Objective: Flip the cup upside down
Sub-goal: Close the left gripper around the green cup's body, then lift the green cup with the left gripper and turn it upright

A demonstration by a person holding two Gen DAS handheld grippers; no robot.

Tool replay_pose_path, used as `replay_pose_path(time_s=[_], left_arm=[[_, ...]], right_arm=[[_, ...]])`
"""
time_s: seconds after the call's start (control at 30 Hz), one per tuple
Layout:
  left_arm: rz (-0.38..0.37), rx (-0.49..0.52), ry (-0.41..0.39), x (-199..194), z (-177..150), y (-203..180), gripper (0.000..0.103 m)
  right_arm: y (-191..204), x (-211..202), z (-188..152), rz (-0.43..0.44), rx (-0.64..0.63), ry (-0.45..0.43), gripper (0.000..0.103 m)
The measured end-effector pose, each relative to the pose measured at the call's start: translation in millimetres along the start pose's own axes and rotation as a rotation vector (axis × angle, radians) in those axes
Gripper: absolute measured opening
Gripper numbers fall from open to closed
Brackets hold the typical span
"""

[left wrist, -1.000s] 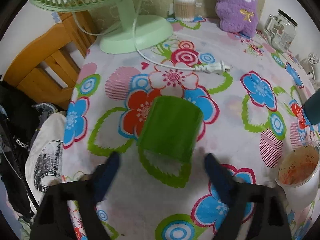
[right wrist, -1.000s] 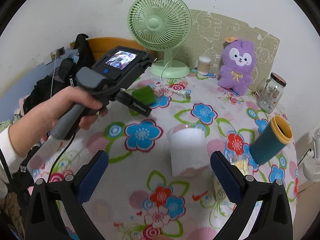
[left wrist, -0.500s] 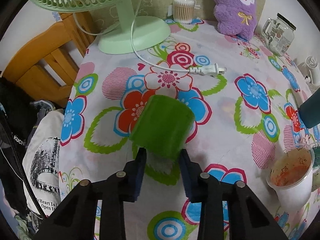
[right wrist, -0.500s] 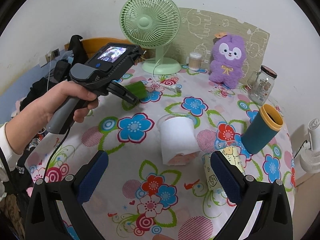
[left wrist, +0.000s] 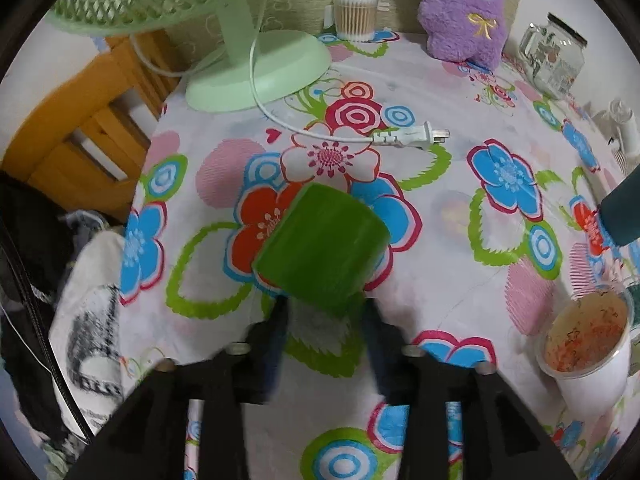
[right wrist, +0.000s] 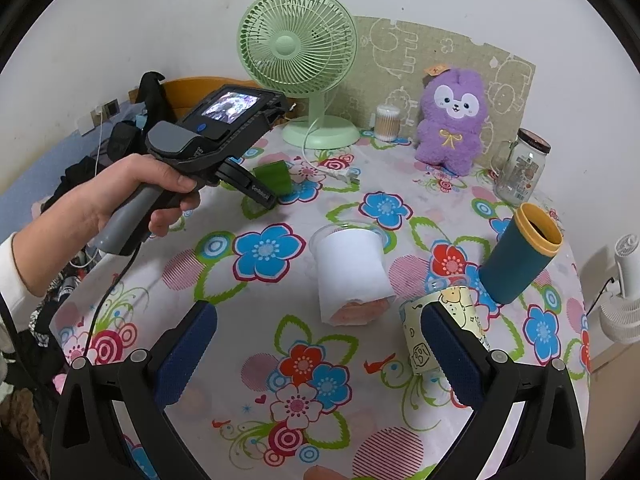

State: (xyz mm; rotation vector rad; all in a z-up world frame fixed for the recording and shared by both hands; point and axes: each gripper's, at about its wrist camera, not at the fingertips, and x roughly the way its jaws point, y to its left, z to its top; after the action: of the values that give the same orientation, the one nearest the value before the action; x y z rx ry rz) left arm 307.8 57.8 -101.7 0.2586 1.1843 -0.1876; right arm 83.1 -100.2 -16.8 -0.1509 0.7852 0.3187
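In the left wrist view we see the green cup (left wrist: pixel 323 246) in the middle of the frame, tipped over with its closed bottom toward us. Our left gripper (left wrist: pixel 323 322) comes up from the lower middle, and its two dark fingers (left wrist: pixel 276 330) pinch the near edge of the cup. The fingers look blurry. Under the cup is the flowered tablecloth (left wrist: pixel 460 240). At the upper left stands the light green fan (left wrist: pixel 256 68), and its white plug (left wrist: pixel 412 136) lies on the cloth above the cup. A jar of cotton swabs (left wrist: pixel 356 16) and a purple plush toy (left wrist: pixel 464 12) sit along the top, with a glass jar (left wrist: pixel 554 58) at the upper right. A white cup with orange mess inside (left wrist: pixel 586 344) is at the lower right, and a bit of a teal cup (left wrist: pixel 622 216) shows at the right edge.

In the right wrist view our right gripper (right wrist: pixel 318 354) fills the bottom of the frame. Its blue pads (right wrist: pixel 186 354) are spread wide with nothing between them. At the left a hand (right wrist: pixel 136 196) holds the other gripper handle, and the green cup (right wrist: pixel 274 178) peeks out past it, left of the middle. The white cup (right wrist: pixel 350 276) lies on its side in the middle. A yellow cartoon cup (right wrist: pixel 440 334) is just right of it, partly behind our right pad. The teal cup with a yellow rim (right wrist: pixel 520 254) leans at the right
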Motion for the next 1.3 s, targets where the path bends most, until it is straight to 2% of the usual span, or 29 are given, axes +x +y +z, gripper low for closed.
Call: replay_pose_path(time_s=[0.07,0.13,0.17,0.23,0.33,0.4,0.47,0.6,0.77,0.93,1.13,1.3], left_arm=[[0.062,0.022,-0.005,-0.9,2.2,-1.1,0.077],[0.114,0.047,-0.021,-2.9,4.7,-2.1,0.092],[0.130,0.056,-0.026,-3.3,6.2,-2.4,0.093],[0.148,0.073,-0.020,-2.6,11.8,-1.9,0.093],[0.124,0.081,-0.017,-1.6,21.1,-0.8,0.092],[0.103,0.092,-0.010,-0.6,25.3,-2.5,0.082],[0.081,0.101,0.007,-0.4,25.9,-6.3,0.060],[0.083,0.121,0.013,-0.9,25.2,-14.1,0.059],[0.039,0.094,0.028,-4.6,23.2,-14.1,0.058],[0.032,0.087,0.020,-14.6,20.3,-15.9,0.058],[0.000,0.076,-0.002,-37.7,13.2,-19.0,0.058],[-0.072,0.066,-0.031,-67.8,-6.6,-29.3,0.058]], right_arm=[[0.6,0.4,-0.2,0.002,0.001,-0.002,0.103],[-0.1,1.7,0.4,0.005,0.001,-0.003,0.103],[-0.4,2.8,0.7,0.006,0.002,-0.001,0.103],[-0.9,4.2,0.9,0.008,0.002,0.002,0.103],[-1.3,4.5,0.9,0.013,0.002,0.005,0.103],[-1.0,4.6,1.3,0.009,0.002,0.005,0.103],[-2.6,4.5,1.1,0.005,0.007,0.005,0.103],[-7.9,5.3,1.2,0.012,0.028,0.006,0.103],[-9.6,3.2,-1.2,0.020,0.038,0.005,0.103],[-12.1,-0.5,-2.2,0.021,0.044,-0.003,0.103],[-15.0,-8.8,-3.9,0.021,0.055,-0.011,0.103],[-18.2,-21.3,-9.1,0.017,0.064,-0.028,0.103]])
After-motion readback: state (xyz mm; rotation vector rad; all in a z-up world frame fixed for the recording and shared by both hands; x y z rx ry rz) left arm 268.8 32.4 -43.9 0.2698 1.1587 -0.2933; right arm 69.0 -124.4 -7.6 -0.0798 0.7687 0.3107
